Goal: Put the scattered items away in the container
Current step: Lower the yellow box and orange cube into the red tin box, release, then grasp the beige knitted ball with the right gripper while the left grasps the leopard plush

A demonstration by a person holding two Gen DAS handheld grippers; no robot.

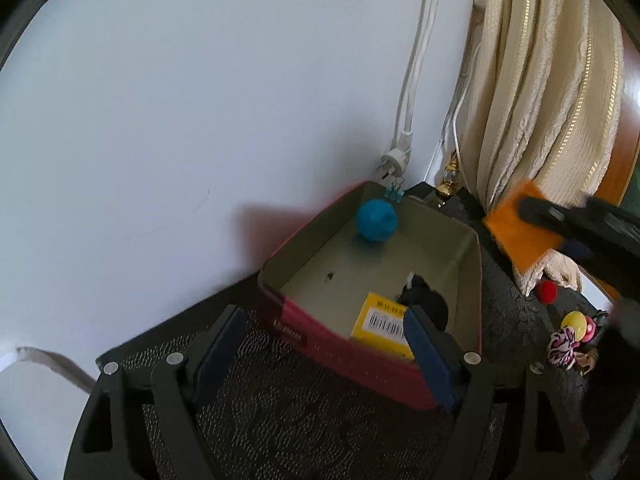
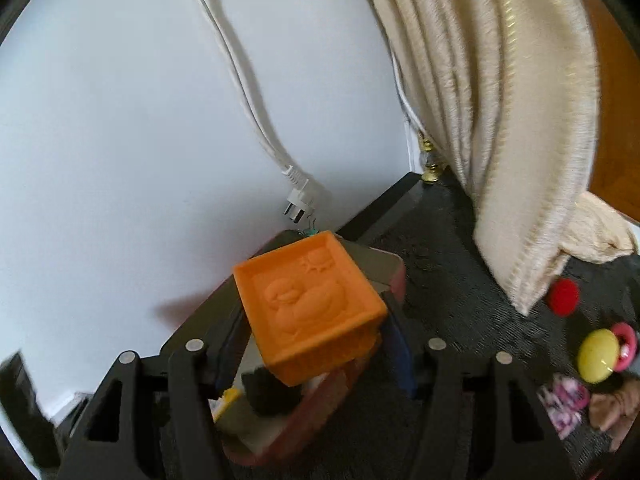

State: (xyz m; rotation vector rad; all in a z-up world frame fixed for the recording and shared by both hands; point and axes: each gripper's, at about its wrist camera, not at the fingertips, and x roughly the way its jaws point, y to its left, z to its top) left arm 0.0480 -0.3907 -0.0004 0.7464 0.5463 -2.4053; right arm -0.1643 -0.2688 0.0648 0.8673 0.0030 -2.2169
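1. Left gripper point(image 1: 324, 354): spread wide with nothing between its blue-padded fingers point(image 1: 426, 360); it hangs over the dark patterned table point(image 1: 304, 424), the right finger overlapping the near wall of the red open-topped cardboard box point(image 1: 360, 364).
2. The red cardboard box stands on the table against the white wall point(image 1: 180, 100), its long axis running from the near left corner away toward the right. Counted inside it: one blue fuzzy ball point(image 1: 377, 220) at the far end, one yellow barcoded pack point(image 1: 384, 326) and one black soft item point(image 1: 426, 300) at the near end, and one small dark speck on the floor of the box.
3. Right gripper point(image 2: 316, 344): closed partway on one orange soft-plastic cube with a raised duck on its face point(image 2: 310, 312), the fingers pressing its left and right sides; the duck face tilts up toward the camera, and the cube is held above the box.
4. Loose on the table to the right, well apart from the box: one red fuzzy ball point(image 2: 563, 297), one yellow round toy with a pink ring point(image 2: 599, 354), one pink-and-white patterned hair scrunchie point(image 2: 564, 404) and one tan bow point(image 2: 612, 410).
5. Background: one white power plug on a cord point(image 2: 298, 198) against the wall, and a cream curtain point(image 2: 500, 120) draped onto the table.
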